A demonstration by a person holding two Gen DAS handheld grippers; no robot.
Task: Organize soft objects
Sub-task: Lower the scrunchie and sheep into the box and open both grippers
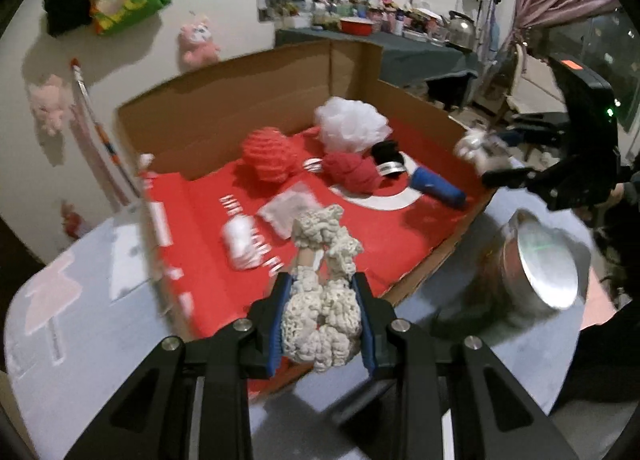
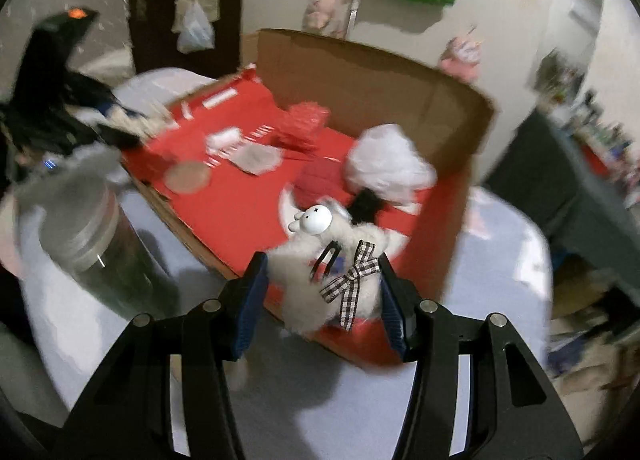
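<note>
My left gripper (image 1: pixel 322 302) is shut on a cream crocheted soft toy (image 1: pixel 324 316) and holds it over the near edge of the cardboard box (image 1: pixel 224 116) with a red lining. My right gripper (image 2: pixel 320 292) is shut on a white fluffy plush with a checked bow (image 2: pixel 332 272), over the box's (image 2: pixel 360 72) near edge; it shows in the left wrist view (image 1: pixel 476 152) at the right. Inside the box lie a red knitted ball (image 1: pixel 270 154), a white mesh pouf (image 1: pixel 352 124), a red cloth bundle (image 1: pixel 352 172), a black item (image 1: pixel 386 154) and a blue roll (image 1: pixel 438 186).
A metal-lidded jar (image 1: pixel 540 260) stands on the pale table (image 1: pixel 88 280) right of the box; it also shows in the right wrist view (image 2: pixel 84 228). A small white item (image 1: pixel 240 242) and a clear packet (image 1: pixel 288 208) lie on the red lining. Plush toys hang on the wall behind.
</note>
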